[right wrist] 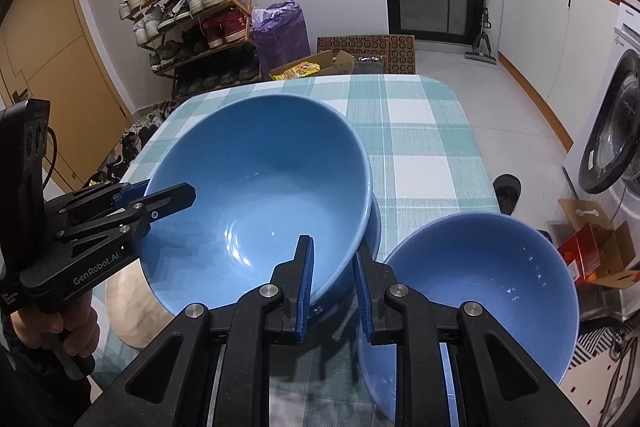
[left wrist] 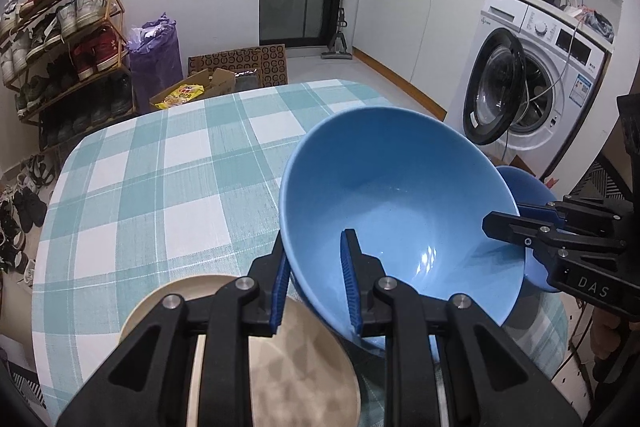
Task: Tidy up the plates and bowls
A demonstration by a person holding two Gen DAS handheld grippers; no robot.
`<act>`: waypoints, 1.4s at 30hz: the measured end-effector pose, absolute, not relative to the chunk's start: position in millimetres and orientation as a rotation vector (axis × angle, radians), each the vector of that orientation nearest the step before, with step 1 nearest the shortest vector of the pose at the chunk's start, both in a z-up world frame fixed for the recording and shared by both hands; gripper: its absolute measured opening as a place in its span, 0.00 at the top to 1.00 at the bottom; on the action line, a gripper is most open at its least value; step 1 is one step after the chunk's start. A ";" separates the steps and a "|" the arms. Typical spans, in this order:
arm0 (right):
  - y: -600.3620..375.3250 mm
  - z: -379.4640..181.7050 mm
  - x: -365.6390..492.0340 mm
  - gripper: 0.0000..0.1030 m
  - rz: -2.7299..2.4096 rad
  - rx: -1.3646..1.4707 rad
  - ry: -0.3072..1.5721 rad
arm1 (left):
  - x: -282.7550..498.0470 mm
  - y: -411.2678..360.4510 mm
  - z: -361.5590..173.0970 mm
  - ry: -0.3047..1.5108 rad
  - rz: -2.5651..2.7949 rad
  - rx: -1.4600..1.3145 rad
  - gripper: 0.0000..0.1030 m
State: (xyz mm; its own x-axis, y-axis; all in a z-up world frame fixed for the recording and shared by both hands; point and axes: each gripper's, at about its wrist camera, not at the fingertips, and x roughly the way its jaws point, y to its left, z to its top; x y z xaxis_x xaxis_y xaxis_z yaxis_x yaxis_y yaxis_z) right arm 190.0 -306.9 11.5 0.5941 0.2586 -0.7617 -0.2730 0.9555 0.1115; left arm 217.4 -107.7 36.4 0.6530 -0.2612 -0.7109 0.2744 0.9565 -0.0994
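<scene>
Checked tablecloth (left wrist: pixel 160 167); "GenRobot.AI" left hand-held gripper (left wrist: pixel 314 287), "DAS" right hand-held gripper (right wrist: pixel 332 283) both clamp large blue bowl (left wrist: pixel 400 195) rim.

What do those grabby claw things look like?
Both claws are chunky black plastic with silver bolts and ridged blue pads on the fingers. The left claw has white "GenRobot.AI" lettering on its body and a thin black cable behind it. The right claw says "DAS" in white.
</scene>
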 end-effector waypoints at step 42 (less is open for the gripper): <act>-312.5 -8.9 194.8 0.80 0.279 -0.023 0.884 | 221.9 -120.4 17.4 0.832 -0.236 0.127 0.74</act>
